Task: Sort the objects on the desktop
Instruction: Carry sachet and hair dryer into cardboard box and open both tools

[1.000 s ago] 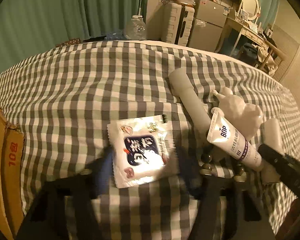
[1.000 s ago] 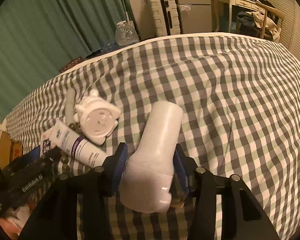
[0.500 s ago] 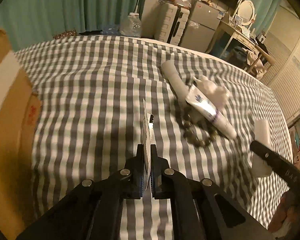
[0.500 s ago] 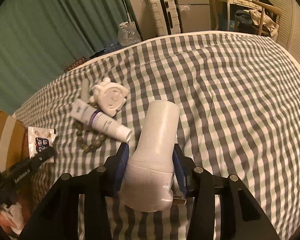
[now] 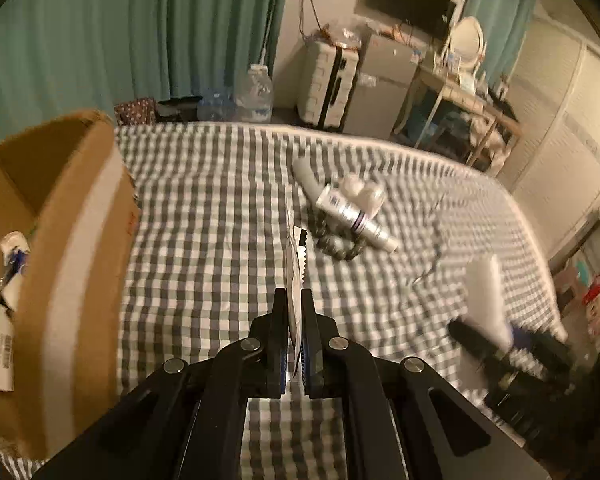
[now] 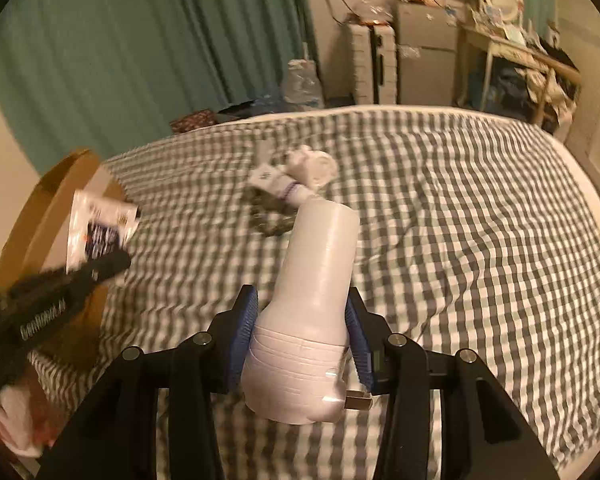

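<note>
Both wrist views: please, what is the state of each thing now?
Left gripper: shut on sachet.
Sachet: held edge-on, lifted.
Right gripper: shut on charger.
Charger: held, lifted.
Box: open, holds items.
Tube: lying on bed.
Beads: lying on bed.

- You face teal curtains (image 5: 140, 28) along the far wall.
- The checked bedspread (image 6: 480, 220) fills the foreground.
- A white suitcase (image 5: 327, 84) stands beside a grey cabinet (image 5: 384, 92).
- A cluttered desk (image 6: 520, 56) carries a round mirror (image 5: 466, 38).
- Light is dim and warm.
</note>
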